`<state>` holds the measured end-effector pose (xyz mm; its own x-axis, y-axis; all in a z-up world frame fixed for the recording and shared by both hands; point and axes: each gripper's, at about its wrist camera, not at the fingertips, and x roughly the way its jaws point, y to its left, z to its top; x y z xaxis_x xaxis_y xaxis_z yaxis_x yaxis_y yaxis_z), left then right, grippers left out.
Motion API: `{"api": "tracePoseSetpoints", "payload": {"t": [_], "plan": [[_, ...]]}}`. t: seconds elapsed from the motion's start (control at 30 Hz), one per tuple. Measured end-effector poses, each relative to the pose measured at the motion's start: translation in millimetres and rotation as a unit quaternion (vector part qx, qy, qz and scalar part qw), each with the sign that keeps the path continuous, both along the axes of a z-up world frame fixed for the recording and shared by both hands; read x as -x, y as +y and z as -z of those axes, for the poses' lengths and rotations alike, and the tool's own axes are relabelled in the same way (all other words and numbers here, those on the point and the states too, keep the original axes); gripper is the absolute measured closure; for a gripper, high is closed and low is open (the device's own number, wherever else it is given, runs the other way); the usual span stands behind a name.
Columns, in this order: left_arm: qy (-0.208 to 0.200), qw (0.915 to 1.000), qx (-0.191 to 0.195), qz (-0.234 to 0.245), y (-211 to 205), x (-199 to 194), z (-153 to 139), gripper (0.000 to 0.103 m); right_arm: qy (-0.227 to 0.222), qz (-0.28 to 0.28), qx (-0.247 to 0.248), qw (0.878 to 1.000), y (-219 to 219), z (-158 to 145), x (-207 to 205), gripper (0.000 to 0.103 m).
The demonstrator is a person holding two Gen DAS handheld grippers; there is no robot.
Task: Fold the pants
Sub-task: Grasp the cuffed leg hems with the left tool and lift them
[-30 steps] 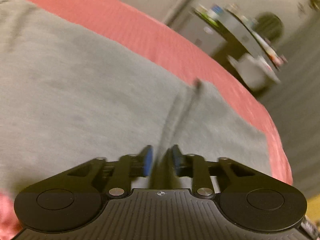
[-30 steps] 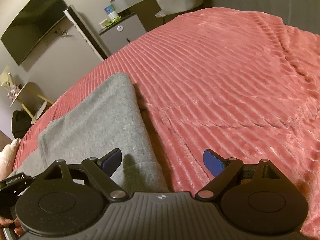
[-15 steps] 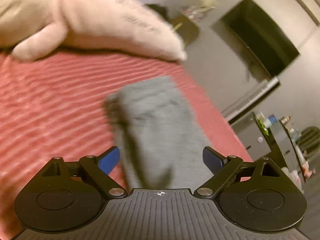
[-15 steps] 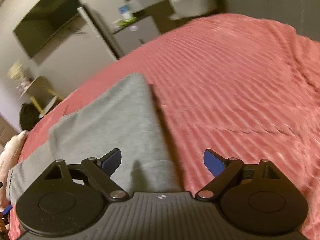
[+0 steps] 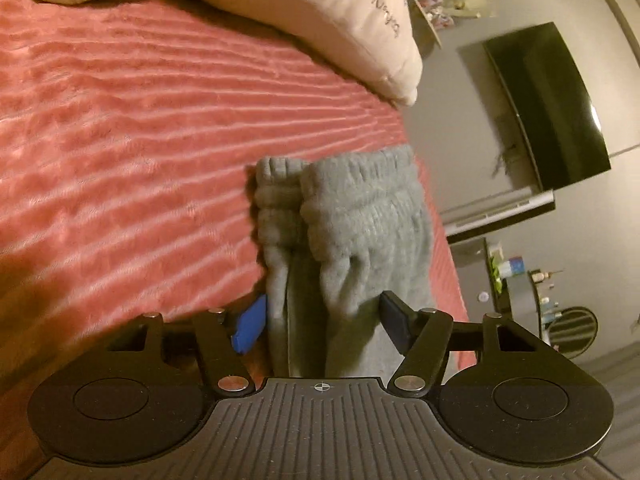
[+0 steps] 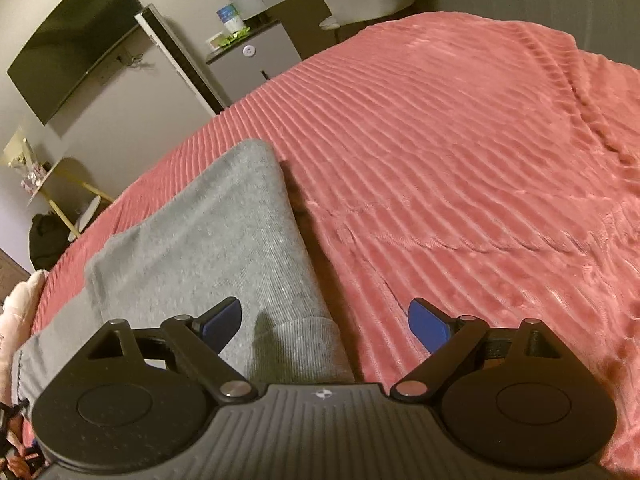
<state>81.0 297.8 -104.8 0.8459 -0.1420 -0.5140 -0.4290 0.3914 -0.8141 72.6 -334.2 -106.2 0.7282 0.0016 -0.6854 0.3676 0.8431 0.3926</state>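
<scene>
Right wrist: ribbed pink bedspread (image 6: pixel 460 160), wall-mounted TV (image 6: pixel 72 44)

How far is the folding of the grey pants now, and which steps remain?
Done: the grey pants lie doubled lengthwise on the pink bedspread.
In hand: the left gripper has just been closing around the waistband end; whether it grips yet is unclear. The right gripper hangs open over the cuff.
Left: the crosswise folds.

One pair grey pants (image 5: pixel 360 216), centre frame. One pink ribbed blanket (image 5: pixel 120 140), left. One cream pillow (image 5: pixel 320 12), upper middle. One dark screen (image 5: pixel 556 104), upper right. Two grippers: left (image 5: pixel 320 320), right (image 6: pixel 324 324), each lower centre.
</scene>
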Motion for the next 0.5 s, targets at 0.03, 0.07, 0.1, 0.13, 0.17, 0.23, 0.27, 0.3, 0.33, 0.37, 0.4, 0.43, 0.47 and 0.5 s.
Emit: {"api": "tracePoseSetpoints", "payload": {"t": [0.03,0.07,0.1,0.13,0.17,0.23,0.27,0.3,0.33,0.37,0.4,0.43,0.47,0.5], "plan": [[-0.009,1.0,0.003,0.0,1.8,-0.7,0.5,0.036,0.002,-0.004,0.004,1.0,1.5,0.2,-1.4,0.012],[-0.017,0.9998,0.004,-0.001,1.9,-2.3,0.2,0.037,0.005,-0.007,0.009,1.0,2.9,0.2,-2.7,0.012],[-0.017,0.9999,0.002,-0.002,6.0,-2.3,-2.4,0.04,0.008,-0.01,0.013,1.0,4.3,0.4,-3.6,0.012],[-0.018,0.9998,-0.002,-0.001,5.4,-4.6,-4.1,0.053,0.01,-0.011,0.016,1.0,5.5,0.3,-4.3,0.012],[-0.017,0.9997,-0.015,0.004,4.1,-7.3,-5.9,0.063,0.011,-0.011,0.016,1.0,5.3,0.2,-4.8,0.012],[-0.005,0.9985,-0.054,0.012,0.1,-8.8,-10.1,0.076,0.011,-0.008,0.014,1.0,3.6,0.4,-4.0,0.012],[-0.01,0.998,-0.061,0.015,-0.5,-7.9,-10.5,0.076,0.01,-0.006,0.013,1.0,2.8,-0.1,-3.6,0.012],[-0.017,0.9977,-0.064,0.016,-0.8,-7.3,-10.4,0.076,0.008,-0.004,0.01,1.0,1.7,-0.2,-2.5,0.012],[-0.018,0.9977,-0.064,0.016,-0.7,-7.4,-9.4,0.071,0.007,-0.003,0.007,1.0,0.9,0.0,-1.6,0.012],[-0.016,0.9977,-0.063,0.015,-1.0,-7.9,-8.8,0.068,0.007,-0.001,0.005,1.0,0.1,0.4,-1.4,0.012],[-0.012,0.9981,-0.059,0.011,-0.6,-10.4,-7.3,0.051,0.008,-0.001,0.003,1.0,-0.8,0.8,-1.9,0.012],[-0.008,0.9985,-0.054,0.002,0.1,-13.2,-4.9,0.045,0.01,-0.001,0.003,1.0,-1.2,1.3,-2.4,0.012],[-0.004,0.9989,-0.046,-0.005,1.1,-15.9,-2.8,0.045,0.011,-0.004,0.003,1.0,-0.8,1.5,-2.8,0.012],[-0.001,0.9992,-0.038,-0.01,2.1,-18.0,-2.8,0.049,0.012,-0.004,0.004,1.0,-0.7,1.5,-3.1,0.012]]}}
